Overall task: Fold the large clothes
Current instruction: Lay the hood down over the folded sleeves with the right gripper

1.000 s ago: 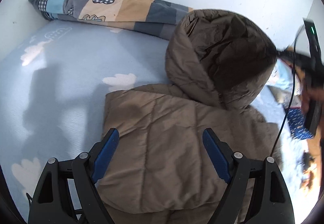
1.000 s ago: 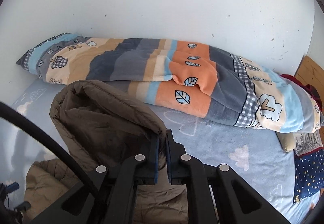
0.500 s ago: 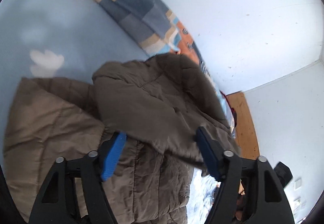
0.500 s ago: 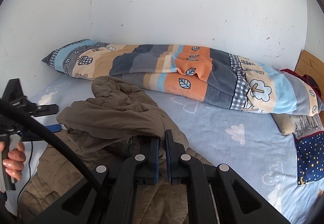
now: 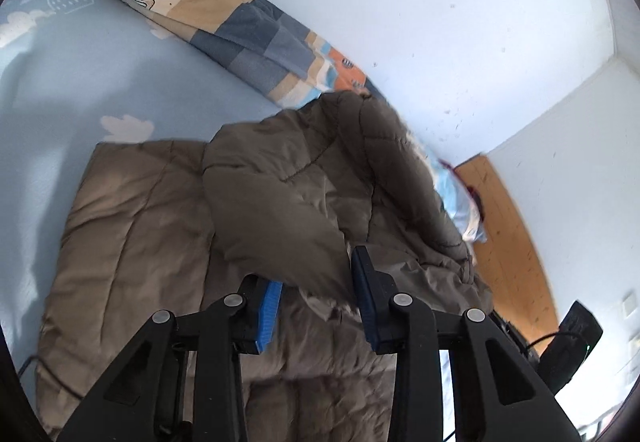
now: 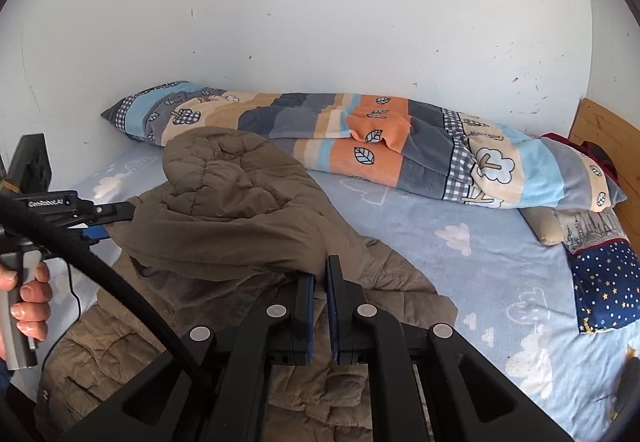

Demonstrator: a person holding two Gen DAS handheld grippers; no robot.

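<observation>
A brown quilted hooded jacket (image 6: pixel 224 210) lies on the blue cloud-print bed (image 6: pixel 460 266), near its left edge. The right gripper (image 6: pixel 319 284) is clamped tight on the hood's fabric. The left gripper (image 5: pixel 316 294), jaws just narrowing, brackets the opposite fold. To fold well, both should carry the hood evenly over the body, keeping it taut.

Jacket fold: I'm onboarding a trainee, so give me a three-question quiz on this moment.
1. True or false: the right gripper is shut on the jacket.
2. What lies along the wall? A. blanket B. ladder C. suitcase
3. Fill in: the blue sheet is printed with white ___.
Key: 1 true; 2 A; 3 clouds.
</observation>
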